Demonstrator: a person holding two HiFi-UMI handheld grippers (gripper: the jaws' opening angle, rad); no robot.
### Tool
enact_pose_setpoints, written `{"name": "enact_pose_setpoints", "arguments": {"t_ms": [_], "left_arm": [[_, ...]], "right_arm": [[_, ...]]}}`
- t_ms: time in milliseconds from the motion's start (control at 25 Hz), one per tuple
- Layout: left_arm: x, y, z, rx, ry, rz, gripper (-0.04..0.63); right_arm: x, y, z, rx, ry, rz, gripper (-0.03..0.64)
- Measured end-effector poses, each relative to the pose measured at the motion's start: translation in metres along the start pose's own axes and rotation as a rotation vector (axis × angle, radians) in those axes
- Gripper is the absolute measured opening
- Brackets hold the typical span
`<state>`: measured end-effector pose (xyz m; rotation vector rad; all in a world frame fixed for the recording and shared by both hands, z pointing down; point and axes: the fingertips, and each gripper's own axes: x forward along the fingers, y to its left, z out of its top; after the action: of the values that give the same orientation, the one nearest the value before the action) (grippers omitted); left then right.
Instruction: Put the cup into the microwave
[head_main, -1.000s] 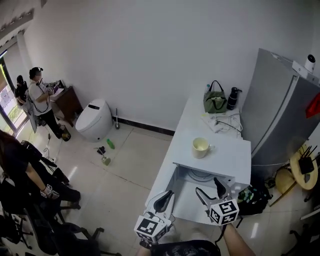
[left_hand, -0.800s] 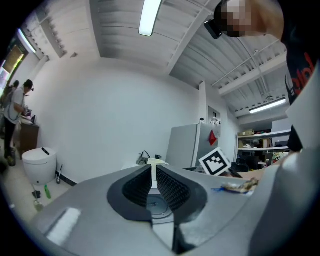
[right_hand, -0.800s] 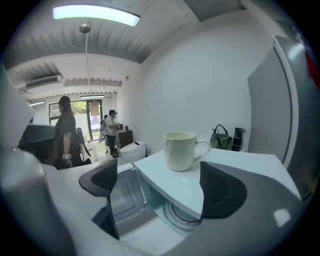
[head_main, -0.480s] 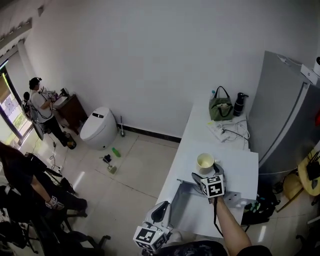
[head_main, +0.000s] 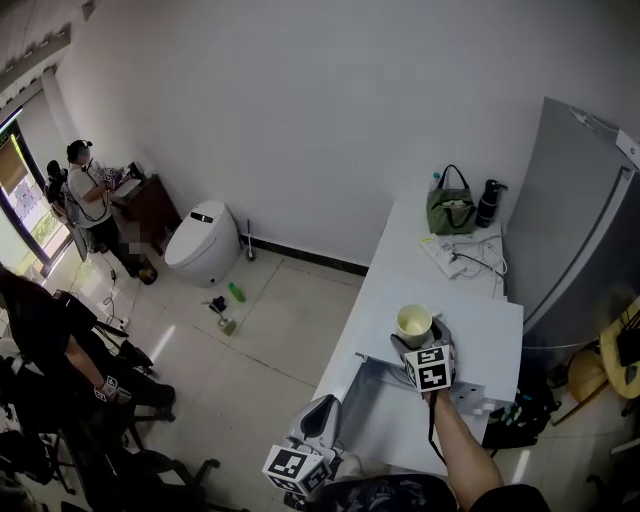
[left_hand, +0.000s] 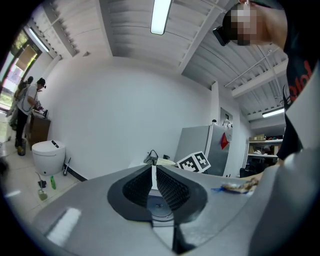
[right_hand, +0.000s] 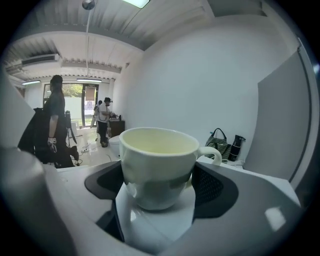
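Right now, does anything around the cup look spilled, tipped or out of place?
Nothing stands out: the cup stands upright on top of the white microwave, with no spill visible around it.

Grey left claw and right claw, black ribbed pads; perhaps dark shirt.

Your white worktop runs out from the wall. At its far end lie a green bag, a black bottle just beside it, and a tangle of cable nearer you. At your near end sits the white microwave, the cup standing on its top.
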<state>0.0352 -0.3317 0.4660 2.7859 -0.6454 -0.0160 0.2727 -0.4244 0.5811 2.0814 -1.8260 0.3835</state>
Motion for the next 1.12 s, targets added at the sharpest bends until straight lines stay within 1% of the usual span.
{"name": "enact_pose_setpoints", "arguments": {"t_ms": [80,240,440,560,640,720,800,880,1000,1120], "left_arm": [[0.004,-0.003,-0.004,-0.01,0.008,-0.014,0.029],[0.014,-0.005,-0.012,-0.049,0.038,-0.054,0.015],[0.035,-0.022,-0.023,-0.053,0.068,-0.115,0.014],[0.041,-0.025,-0.027,-0.068,0.082,-0.131,0.011],[0.042,-0.023,-0.028,-0.067,0.088,-0.127,0.005],[0.044,-0.022,-0.025,-0.064,0.085,-0.126,0.004],[0.044,-0.024,-0.017,-0.073,0.062,-0.148,0.004],[0.044,-0.028,-0.016,-0.072,0.051,-0.166,0.005],[0.044,-0.031,-0.025,-0.054,0.089,-0.149,0.005],[0.041,-0.033,-0.031,-0.058,0.116,-0.131,0.003]], "right_arm": [[-0.016,0.007,-0.001,-0.009,-0.035,0.04,0.423],[-0.052,0.032,-0.001,-0.056,-0.098,0.166,0.423],[-0.114,0.06,0.004,-0.104,-0.161,0.328,0.423],[-0.157,0.087,-0.011,-0.116,-0.159,0.437,0.423],[-0.182,0.107,-0.026,-0.13,-0.135,0.508,0.423],[-0.196,0.123,-0.049,-0.138,-0.093,0.561,0.423],[-0.197,0.131,-0.081,-0.13,-0.034,0.586,0.423],[-0.192,0.131,-0.115,-0.118,0.032,0.586,0.423],[-0.174,0.116,-0.157,-0.105,0.099,0.545,0.423],[-0.142,0.098,-0.181,-0.078,0.121,0.488,0.423]]}}
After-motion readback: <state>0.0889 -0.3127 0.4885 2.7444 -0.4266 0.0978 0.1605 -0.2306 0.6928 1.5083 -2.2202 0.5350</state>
